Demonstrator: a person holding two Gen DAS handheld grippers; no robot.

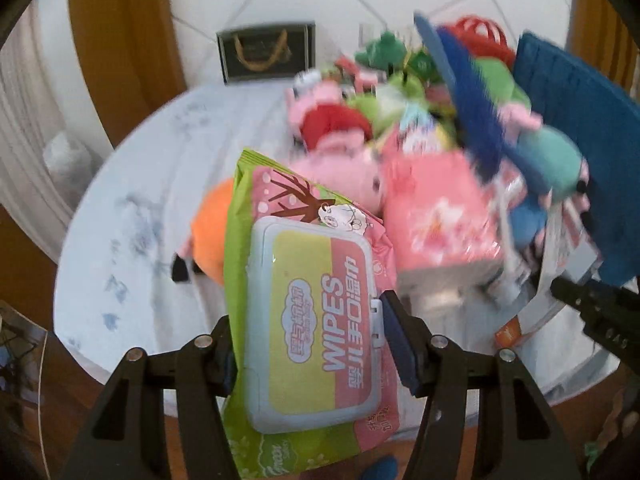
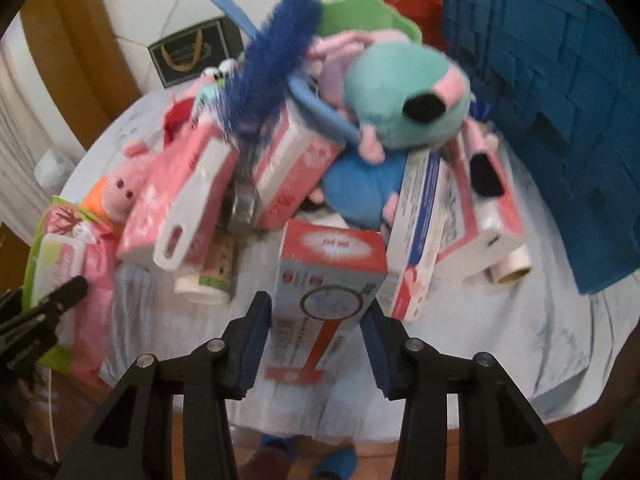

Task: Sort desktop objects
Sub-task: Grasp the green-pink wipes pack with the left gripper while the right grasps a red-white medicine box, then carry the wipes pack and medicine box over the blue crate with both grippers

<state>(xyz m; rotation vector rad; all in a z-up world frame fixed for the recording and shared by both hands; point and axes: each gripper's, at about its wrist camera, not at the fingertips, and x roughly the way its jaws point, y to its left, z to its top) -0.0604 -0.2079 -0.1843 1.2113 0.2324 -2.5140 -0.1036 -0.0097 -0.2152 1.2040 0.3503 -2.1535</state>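
Wipes pack (image 1: 312,320) sits clamped in left hand-held gripper (image 1: 308,344), over desk (image 1: 140,200) edge at 6 o'clock. Right hand-held gripper (image 2: 316,344) pinches red-white box (image 2: 324,296); only right view shows white roll (image 2: 512,270) at 3 o'clock, by blue crate (image 2: 560,120).
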